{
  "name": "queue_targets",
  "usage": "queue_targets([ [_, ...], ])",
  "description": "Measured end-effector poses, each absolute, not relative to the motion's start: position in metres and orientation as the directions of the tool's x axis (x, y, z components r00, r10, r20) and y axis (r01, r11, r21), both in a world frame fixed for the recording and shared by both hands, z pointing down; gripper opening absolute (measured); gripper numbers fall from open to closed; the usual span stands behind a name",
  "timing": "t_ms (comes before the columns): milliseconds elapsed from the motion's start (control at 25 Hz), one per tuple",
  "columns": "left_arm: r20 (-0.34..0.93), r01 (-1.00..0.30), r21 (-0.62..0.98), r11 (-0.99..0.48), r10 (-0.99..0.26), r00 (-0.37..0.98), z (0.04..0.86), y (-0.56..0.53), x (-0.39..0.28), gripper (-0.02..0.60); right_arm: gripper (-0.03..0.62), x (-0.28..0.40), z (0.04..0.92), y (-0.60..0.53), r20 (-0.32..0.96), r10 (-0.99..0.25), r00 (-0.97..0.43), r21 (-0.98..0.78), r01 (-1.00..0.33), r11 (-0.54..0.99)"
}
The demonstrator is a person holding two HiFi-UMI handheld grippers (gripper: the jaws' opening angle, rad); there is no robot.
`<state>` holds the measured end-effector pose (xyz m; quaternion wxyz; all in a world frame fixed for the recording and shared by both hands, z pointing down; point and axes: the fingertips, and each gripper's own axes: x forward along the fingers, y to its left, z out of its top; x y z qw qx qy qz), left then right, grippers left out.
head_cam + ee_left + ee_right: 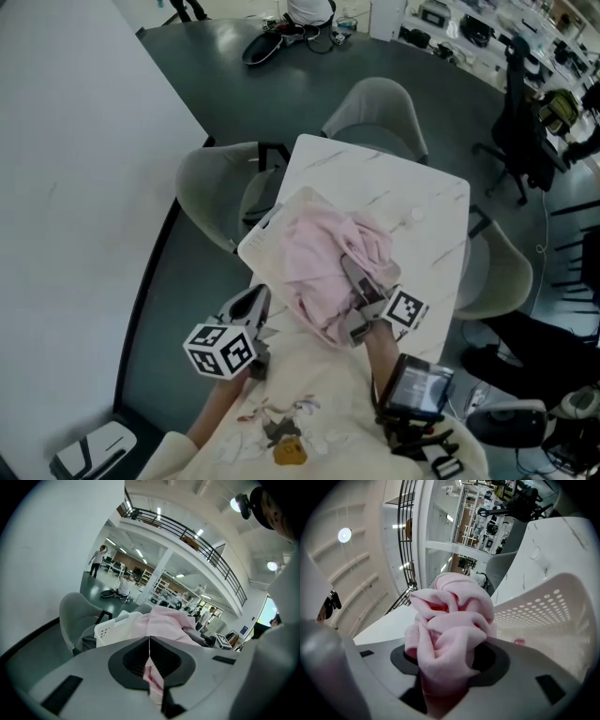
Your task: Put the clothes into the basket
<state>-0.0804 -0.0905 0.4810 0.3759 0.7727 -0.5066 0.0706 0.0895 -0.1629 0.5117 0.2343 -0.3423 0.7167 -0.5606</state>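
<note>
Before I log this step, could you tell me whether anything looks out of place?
Only the pink garment: it spills over the near edge of the white basket, bunched in the right gripper, with a scrap pinched in the left gripper. Nothing looks spilled or damaged.

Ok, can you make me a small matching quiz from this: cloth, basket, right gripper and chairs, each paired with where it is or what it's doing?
Things:
1. cloth
2. basket
3. right gripper
4. chairs

Matches:
A. white, stands on the table
B. grey, around the table
C. pink, lies over the basket
D. clamped on a bunch of cloth

Pairs: 1-C, 2-A, 3-D, 4-B
</note>
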Motion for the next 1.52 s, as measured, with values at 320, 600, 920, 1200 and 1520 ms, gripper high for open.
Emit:
queue_targets([
  [320,0.503,-0.844,0.495,-0.208,-0.723,0.473,0.481,-0.091,-0.081,0.012,0.235,0.08,0.538,-0.172,0.135,-0.733,-0.667,-0.948,-0.301,0.099],
  [600,0.528,-0.864,0.452,-0.223,-0.714,0.46,0.488,-0.094,-0.082,0.012,0.235,0.076,0.559,-0.177,0.208,-0.73,-0.652,-0.938,-0.344,0.04],
  [920,0.529,-0.859,0.461,-0.222,-0.709,0.466,0.496,-0.097,-0.084,0.012,0.235,0.06,0.591,-0.187,0.277,-0.687,-0.672,-0.922,-0.388,0.008],
  [1200,0.534,-0.864,0.461,-0.2,-0.716,0.45,0.502,-0.098,-0.094,0.012,0.235,0.048,0.631,-0.194,0.383,-0.63,-0.675,-0.886,-0.462,-0.044],
  [1520,0.552,-0.871,0.46,-0.174,-0.712,0.434,0.494,-0.097,-0.106,0.012,0.235,0.045,0.663,-0.19,0.456,-0.609,-0.649,-0.874,-0.455,-0.17],
])
